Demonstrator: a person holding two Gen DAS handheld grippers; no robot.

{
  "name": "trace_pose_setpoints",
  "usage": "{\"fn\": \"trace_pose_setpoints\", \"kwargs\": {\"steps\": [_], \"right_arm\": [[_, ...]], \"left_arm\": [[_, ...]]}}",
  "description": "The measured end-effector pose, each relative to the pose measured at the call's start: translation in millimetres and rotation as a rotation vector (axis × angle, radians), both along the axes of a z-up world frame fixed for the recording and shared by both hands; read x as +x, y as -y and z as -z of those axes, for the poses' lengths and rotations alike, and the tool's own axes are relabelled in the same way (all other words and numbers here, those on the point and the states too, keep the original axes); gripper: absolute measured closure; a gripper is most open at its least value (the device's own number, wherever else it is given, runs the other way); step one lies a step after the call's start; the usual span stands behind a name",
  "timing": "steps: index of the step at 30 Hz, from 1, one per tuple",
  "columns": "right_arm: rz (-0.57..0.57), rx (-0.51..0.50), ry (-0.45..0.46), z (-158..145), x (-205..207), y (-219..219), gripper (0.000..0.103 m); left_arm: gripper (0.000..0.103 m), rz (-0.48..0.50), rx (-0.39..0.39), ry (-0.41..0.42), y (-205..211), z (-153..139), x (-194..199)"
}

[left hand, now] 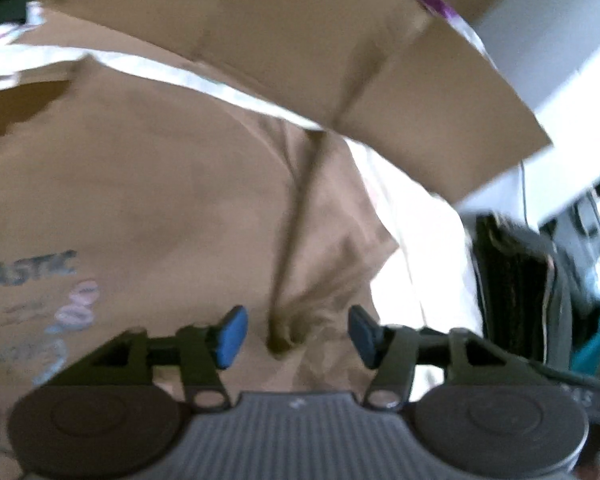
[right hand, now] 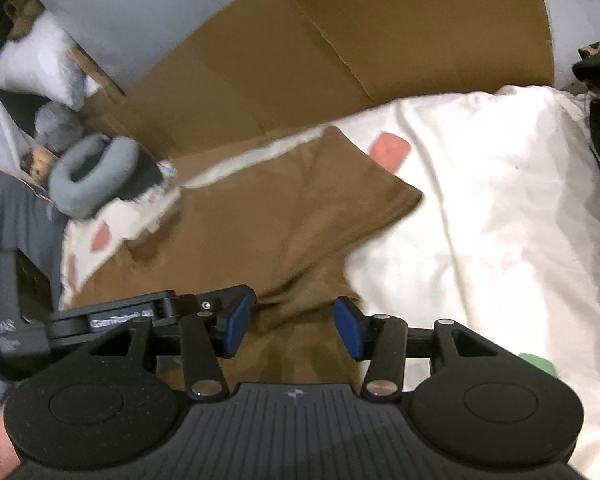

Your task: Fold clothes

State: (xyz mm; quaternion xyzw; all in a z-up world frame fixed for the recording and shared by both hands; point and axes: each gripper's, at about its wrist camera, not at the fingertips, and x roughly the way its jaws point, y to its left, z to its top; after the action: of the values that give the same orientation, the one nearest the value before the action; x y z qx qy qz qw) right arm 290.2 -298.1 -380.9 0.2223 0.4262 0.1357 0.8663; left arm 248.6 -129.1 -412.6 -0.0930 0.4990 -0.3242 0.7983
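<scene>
A brown T-shirt (left hand: 160, 184) lies spread on a cream bedsheet (right hand: 480, 208), with pale printed lettering (left hand: 40, 268) at the left of the left wrist view. My left gripper (left hand: 298, 332) is open, its blue pads apart above a pinched crease (left hand: 288, 336) in the cloth. In the right wrist view the brown T-shirt (right hand: 284, 216) runs up to a sleeve corner. My right gripper (right hand: 293, 326) is open just over the fabric, and nothing is pressed between its pads. The body of the left gripper (right hand: 112, 314) shows beside it at the left.
A flattened cardboard sheet (right hand: 340, 48) leans behind the shirt, and the cardboard (left hand: 340, 40) fills the top of the left view. A grey neck pillow (right hand: 96, 172) lies at the bed's left edge. Dark folded clothes (left hand: 516, 280) are stacked at the right.
</scene>
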Motion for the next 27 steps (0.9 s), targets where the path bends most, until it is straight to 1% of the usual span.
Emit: {"fn": "trace_pose_setpoints", "kwargs": {"steps": [1, 3, 4, 6, 7, 8, 10, 11, 12, 13, 18, 21, 25, 27], "right_arm": [[-0.004, -0.023, -0.007, 3, 1, 0, 0.049], [-0.017, -0.069, -0.018, 9, 3, -2, 0.049], [-0.023, -0.091, -0.023, 11, 4, -3, 0.050], [-0.037, -0.123, -0.033, 16, 7, -6, 0.050], [-0.045, -0.137, -0.037, 18, 9, -8, 0.052], [-0.050, -0.151, -0.042, 20, 11, -10, 0.054], [-0.048, -0.166, -0.051, 23, 15, -12, 0.057], [-0.046, -0.172, -0.055, 25, 18, -13, 0.060], [-0.045, -0.177, -0.059, 26, 20, -14, 0.066], [-0.043, -0.187, -0.064, 28, 22, -16, 0.069], [-0.060, -0.250, -0.066, 33, 27, -24, 0.074], [-0.071, -0.283, -0.060, 35, 27, -26, 0.081], [-0.073, -0.299, -0.059, 35, 26, -25, 0.083], [-0.072, -0.304, -0.061, 35, 27, -25, 0.083]], "left_arm": [[0.044, 0.024, 0.009, 0.005, 3, 2, -1], [0.047, 0.041, 0.022, 0.021, 5, 6, -4], [0.050, 0.044, 0.024, 0.025, 7, 7, -4], [0.063, 0.050, 0.029, 0.033, 10, 10, -4], [0.077, 0.053, 0.032, 0.037, 11, 12, -3], [0.085, 0.055, 0.034, 0.032, 11, 13, -3], [0.089, 0.052, 0.038, 0.029, 9, 14, -2], [0.094, 0.047, 0.034, 0.027, 8, 13, -1], [0.094, 0.043, 0.029, 0.025, 7, 13, -1], [0.095, 0.038, 0.024, 0.024, 6, 12, 0], [0.096, 0.047, 0.009, 0.041, 2, 1, 0], [0.096, 0.034, 0.003, 0.045, -2, -6, -2], [0.097, 0.012, 0.013, 0.068, -9, -12, -7], [0.097, -0.004, 0.015, 0.054, -14, -11, -9]]}}
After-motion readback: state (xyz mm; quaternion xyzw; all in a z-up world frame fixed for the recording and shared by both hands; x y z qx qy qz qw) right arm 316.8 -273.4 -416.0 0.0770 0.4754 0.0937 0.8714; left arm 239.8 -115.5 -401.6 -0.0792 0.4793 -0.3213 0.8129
